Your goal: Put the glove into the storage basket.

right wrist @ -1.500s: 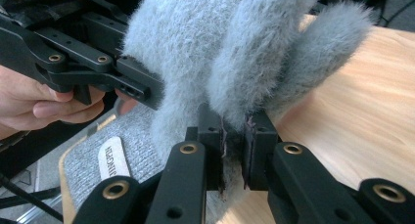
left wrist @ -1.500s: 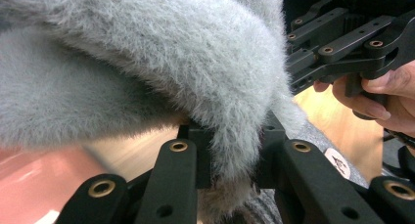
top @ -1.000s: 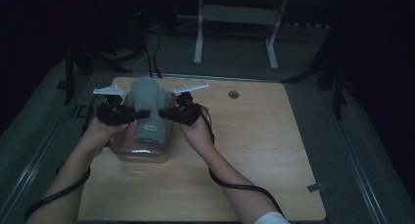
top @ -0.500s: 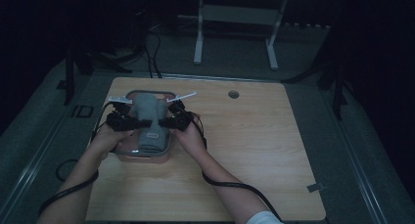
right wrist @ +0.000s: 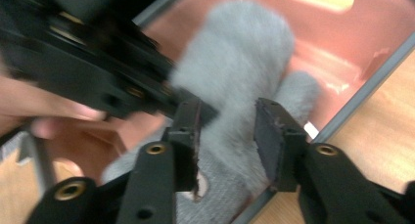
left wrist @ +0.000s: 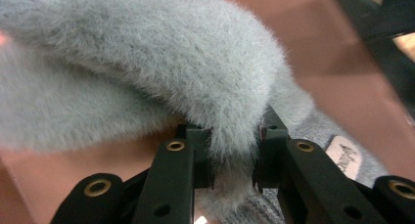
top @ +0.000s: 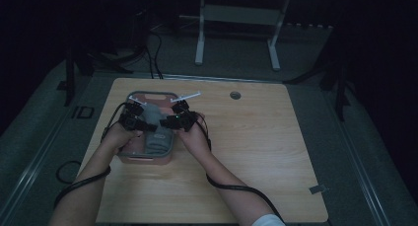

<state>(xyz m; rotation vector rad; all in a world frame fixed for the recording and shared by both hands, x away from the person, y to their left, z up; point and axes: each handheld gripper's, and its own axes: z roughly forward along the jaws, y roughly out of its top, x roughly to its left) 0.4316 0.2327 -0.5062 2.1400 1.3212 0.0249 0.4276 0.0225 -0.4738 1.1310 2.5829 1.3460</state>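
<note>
Left gripper (left wrist: 234,180) first: jaws clamped tight on a tuft of the grey fuzzy garment (left wrist: 147,72), pile bulging up and over the pads. Seen from the high view, my left gripper (top: 139,123) sits over the left side of the pink bin (top: 148,159), my left hand (top: 118,137) low behind it.

Right gripper (right wrist: 227,141): jaws have just been opening, now parted. The garment (right wrist: 235,67) lies between and beyond the pads; the right pad stands clear of the fabric with a gap showing, the left pad close against it, contact hard to judge. No pinch that I can see. From above, my right gripper (top: 178,118) hangs over the right half of the bin, with my right hand (top: 193,137) at the bin's right rim.

Garment (top: 156,132) is down inside the bin, lying lengthwise, fuzzy part toward the far end, flatter knit part with a small pale label (left wrist: 348,158) toward the near end.

Bin stands on the left part of the wooden table (top: 256,152), nearer the far edge than the near one. Its grey rim (right wrist: 352,106) runs diagonally across the right gripper view, bare table wood just outside it.

Cables (top: 231,186) trail back from both grippers along my forearms.
</note>
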